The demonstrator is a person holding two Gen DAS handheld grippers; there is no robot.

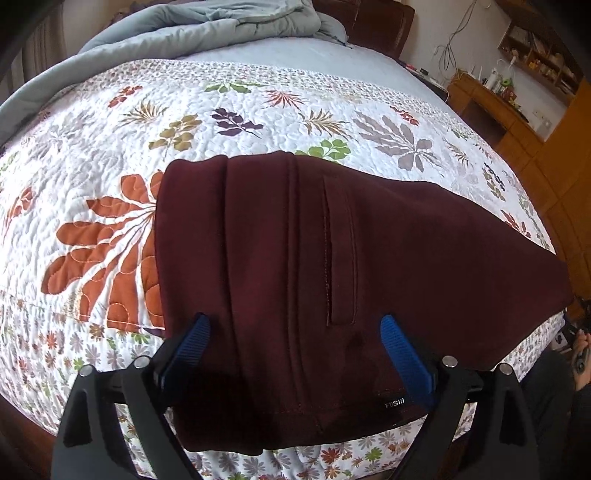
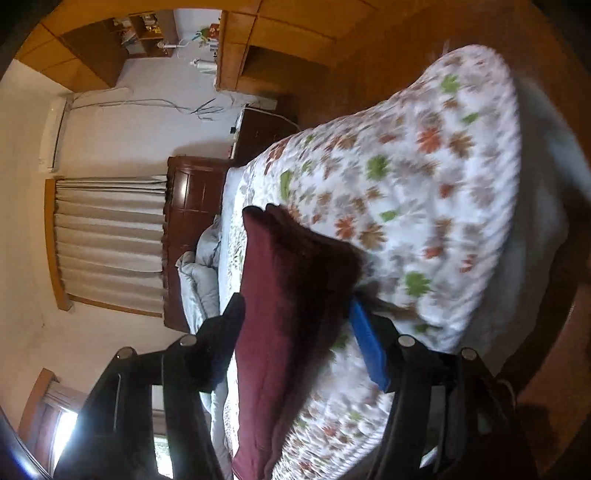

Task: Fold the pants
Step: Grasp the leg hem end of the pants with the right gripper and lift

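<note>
Dark maroon pants [image 1: 314, 266] lie folded on a white leaf-patterned quilt [image 1: 240, 110] on the bed, their waistband with a small white label toward me. My left gripper [image 1: 295, 328] is open, its blue-padded fingers [image 1: 402, 354] spread to either side of the waistband end above the cloth. In the right wrist view, rolled on its side and blurred, the pants [image 2: 288, 288] run between the fingers of my right gripper [image 2: 295, 314], which stands open with one blue pad [image 2: 369, 347] beside the cloth edge.
A crumpled grey duvet [image 1: 221, 22] lies at the head of the bed by a dark wooden headboard [image 2: 192, 206]. Wooden shelves and a desk [image 1: 517, 85] stand to the right. Curtains [image 2: 110, 240] hang on the wall.
</note>
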